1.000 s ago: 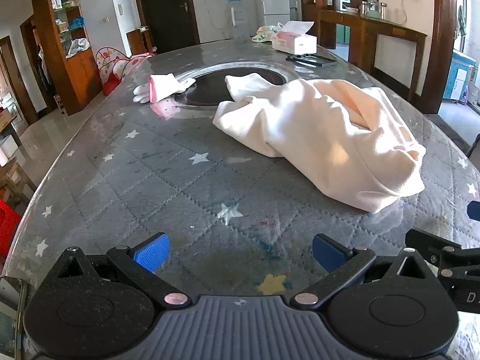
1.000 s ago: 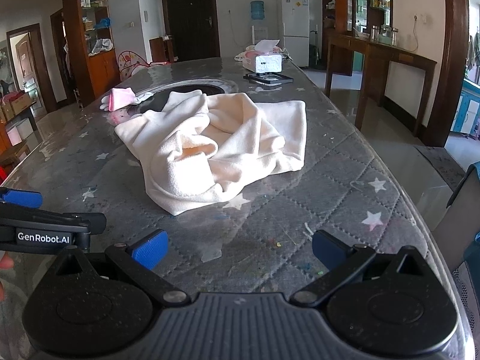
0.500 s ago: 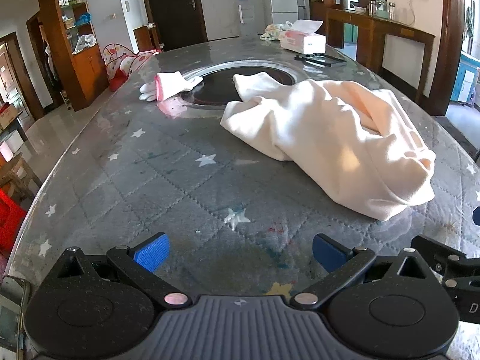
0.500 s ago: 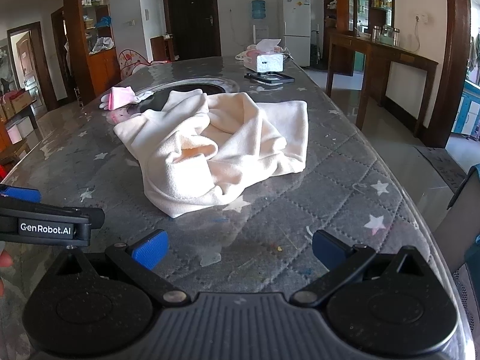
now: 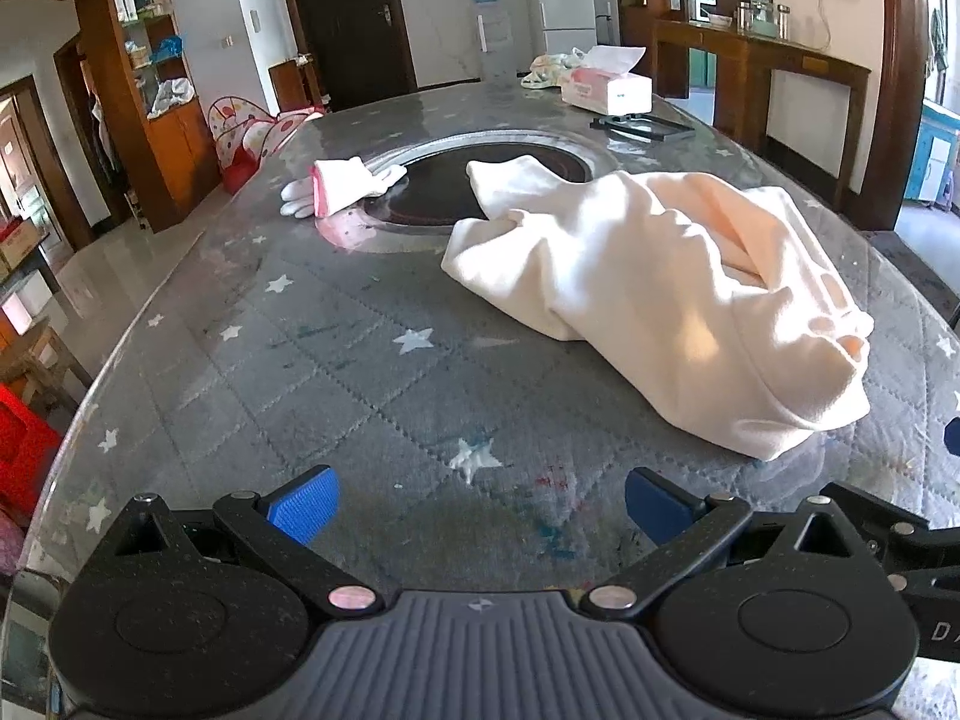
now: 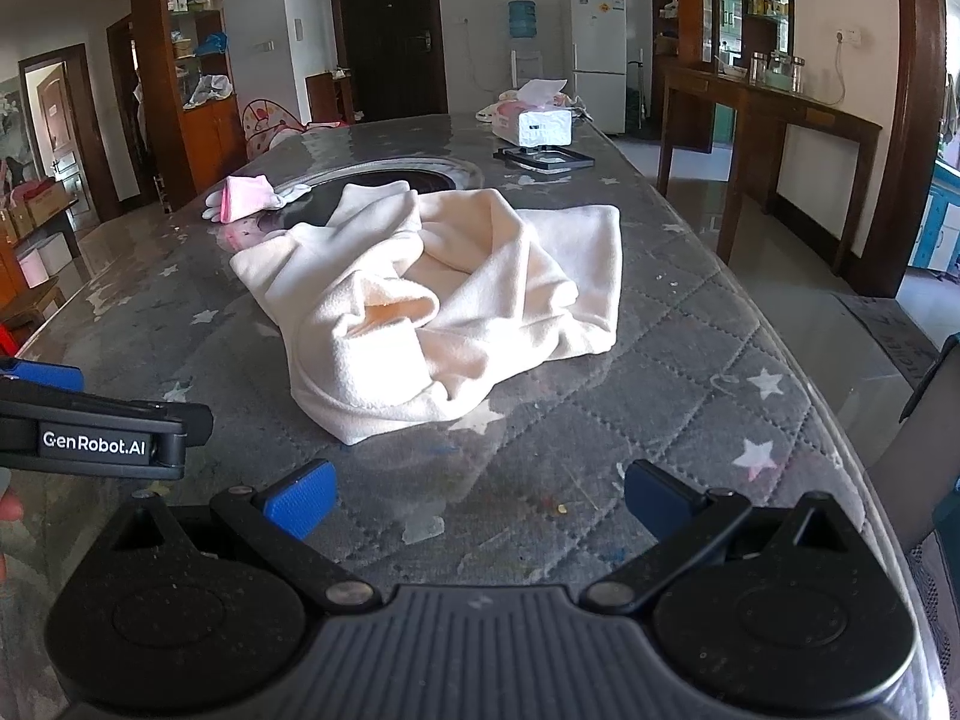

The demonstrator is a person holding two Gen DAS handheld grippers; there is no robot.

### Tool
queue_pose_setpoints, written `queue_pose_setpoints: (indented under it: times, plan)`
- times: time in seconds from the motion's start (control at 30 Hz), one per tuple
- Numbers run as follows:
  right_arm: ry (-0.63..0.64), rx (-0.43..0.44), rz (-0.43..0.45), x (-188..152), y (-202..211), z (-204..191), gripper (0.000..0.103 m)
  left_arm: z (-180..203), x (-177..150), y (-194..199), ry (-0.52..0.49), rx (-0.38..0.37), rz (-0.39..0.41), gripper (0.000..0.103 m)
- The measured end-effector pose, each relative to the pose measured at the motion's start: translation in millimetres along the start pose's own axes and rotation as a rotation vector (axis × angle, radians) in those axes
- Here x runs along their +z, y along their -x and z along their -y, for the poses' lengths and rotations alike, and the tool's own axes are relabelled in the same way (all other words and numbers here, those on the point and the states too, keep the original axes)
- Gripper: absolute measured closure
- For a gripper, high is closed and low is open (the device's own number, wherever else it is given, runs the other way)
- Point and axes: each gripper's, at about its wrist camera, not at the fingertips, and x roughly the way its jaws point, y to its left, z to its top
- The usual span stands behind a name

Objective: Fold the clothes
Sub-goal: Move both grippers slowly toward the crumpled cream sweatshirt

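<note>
Cream garment [image 5: 654, 276] lies crumpled in soft folds at centre right of the frame on the grey starred table [image 5: 312, 360]. Left gripper [image 5: 480, 504] and right gripper [image 6: 477, 498] both gape wide, empty.

I see the cream garment [image 5: 654, 276] as soft, matt, fleecy cloth, lying crumpled on a bench [image 5: 336, 372] whose grey quilted, star-printed fabric sits under a glossy clear sheet that throws back the light. My left claw [image 5: 477, 507] and right claw [image 6: 477, 501] look like matt black plastic with metal rivets, their fingertips [image 6: 297, 504] padded in ribbed blue rubber. Toward the bench's far end, the tissue box [image 6: 534, 126] looks like paper card.
</note>
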Motion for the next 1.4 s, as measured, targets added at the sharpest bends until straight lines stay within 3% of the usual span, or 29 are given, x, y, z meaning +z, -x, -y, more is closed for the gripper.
queue_pose_setpoints:
  times: [0.2, 0.77, 1.4]
  plan:
    - [0.007, 0.011, 0.003, 4, 3, -10, 0.000, 2, 3, -1, -0.015, 0.003, -0.002, 0.000]
    - [0.064, 0.068, -0.008, 24, 16, 116, 0.000, 3, 14, -4, -0.023, -0.019, -0.005, 0.000]
    - [0.100, 0.092, 0.005, 35, 18, 187, 0.000, 2, 30, -5, -0.019, -0.038, -0.010, 0.000]
